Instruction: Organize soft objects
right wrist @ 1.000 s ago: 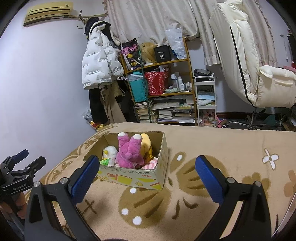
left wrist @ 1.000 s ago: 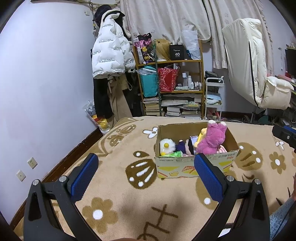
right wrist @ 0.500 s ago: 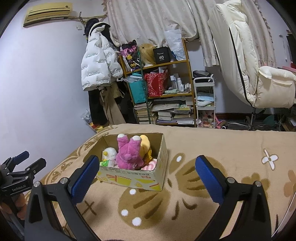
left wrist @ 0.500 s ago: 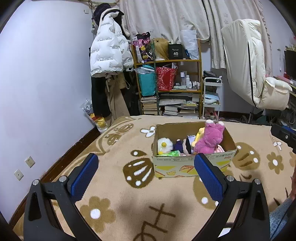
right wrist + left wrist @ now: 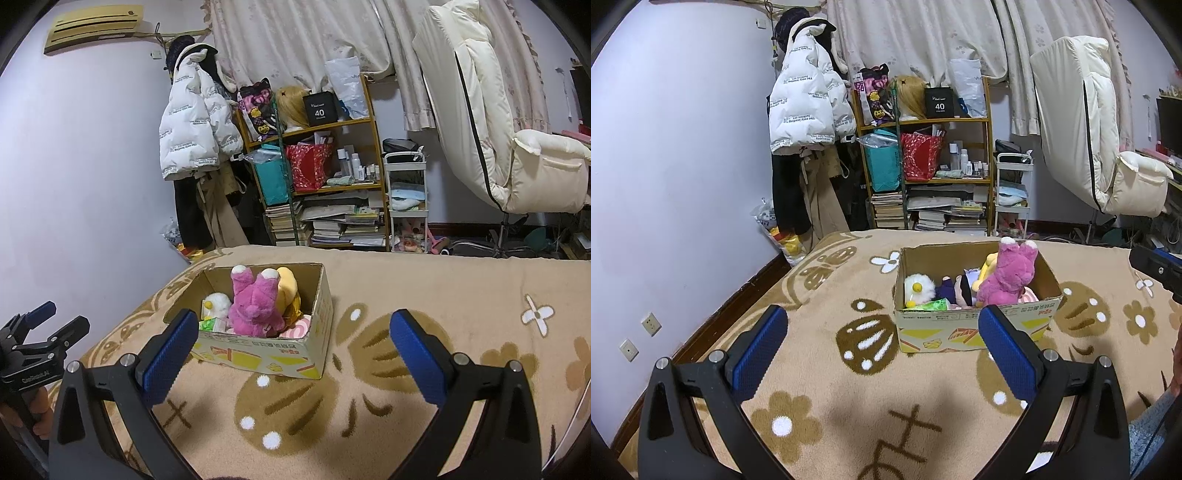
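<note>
A cardboard box [image 5: 975,332] [image 5: 280,350] stands on a beige patterned blanket. It holds several soft toys: a pink plush [image 5: 1008,277] [image 5: 256,304], a yellow plush [image 5: 288,288], a white round plush [image 5: 919,288] [image 5: 216,302], and a dark one [image 5: 955,290]. My left gripper [image 5: 882,349] is open and empty, held back from the box and above the blanket. My right gripper [image 5: 293,350] is open and empty, also short of the box. The left gripper also shows at the left edge of the right wrist view [image 5: 48,325].
The blanket [image 5: 820,369] covers a bed next to a lilac wall [image 5: 683,184]. Beyond its far edge stand a cluttered shelf [image 5: 927,166], a white cart [image 5: 1012,192], hanging coats [image 5: 805,110] and a cream chair [image 5: 1100,147].
Both grippers have drifted slightly and the view has risen a little. The box and toys have not moved. Both grippers stay open.
</note>
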Demonstrator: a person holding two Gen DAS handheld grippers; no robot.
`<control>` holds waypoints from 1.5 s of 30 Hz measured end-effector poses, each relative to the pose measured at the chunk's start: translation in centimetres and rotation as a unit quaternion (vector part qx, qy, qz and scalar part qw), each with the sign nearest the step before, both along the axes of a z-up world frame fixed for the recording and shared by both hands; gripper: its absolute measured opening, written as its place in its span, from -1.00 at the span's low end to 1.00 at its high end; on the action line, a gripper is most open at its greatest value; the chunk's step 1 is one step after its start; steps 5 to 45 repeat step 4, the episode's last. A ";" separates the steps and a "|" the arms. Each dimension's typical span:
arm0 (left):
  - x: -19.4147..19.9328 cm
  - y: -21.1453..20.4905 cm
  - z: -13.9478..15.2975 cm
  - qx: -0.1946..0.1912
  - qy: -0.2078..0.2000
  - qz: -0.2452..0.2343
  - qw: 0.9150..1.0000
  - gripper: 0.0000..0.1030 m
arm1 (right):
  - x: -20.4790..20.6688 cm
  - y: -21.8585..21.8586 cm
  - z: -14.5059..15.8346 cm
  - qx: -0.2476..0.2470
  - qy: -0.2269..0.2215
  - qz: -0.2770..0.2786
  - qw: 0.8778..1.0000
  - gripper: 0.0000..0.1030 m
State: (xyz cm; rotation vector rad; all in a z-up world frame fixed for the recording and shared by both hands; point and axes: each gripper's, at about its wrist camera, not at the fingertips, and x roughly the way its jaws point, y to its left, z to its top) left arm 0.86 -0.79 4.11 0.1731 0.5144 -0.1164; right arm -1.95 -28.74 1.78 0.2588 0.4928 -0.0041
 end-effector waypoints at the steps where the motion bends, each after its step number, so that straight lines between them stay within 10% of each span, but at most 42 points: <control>1: 0.0 0.0 0.0 0.000 0.000 0.000 1.000 0.98 | 0.0 0.0 0.0 0.000 0.000 -0.001 1.000 1.00; 45: 0.0 0.0 0.0 0.000 -0.001 0.000 1.000 0.98 | 0.0 0.0 0.0 -0.002 0.000 -0.001 1.000 1.00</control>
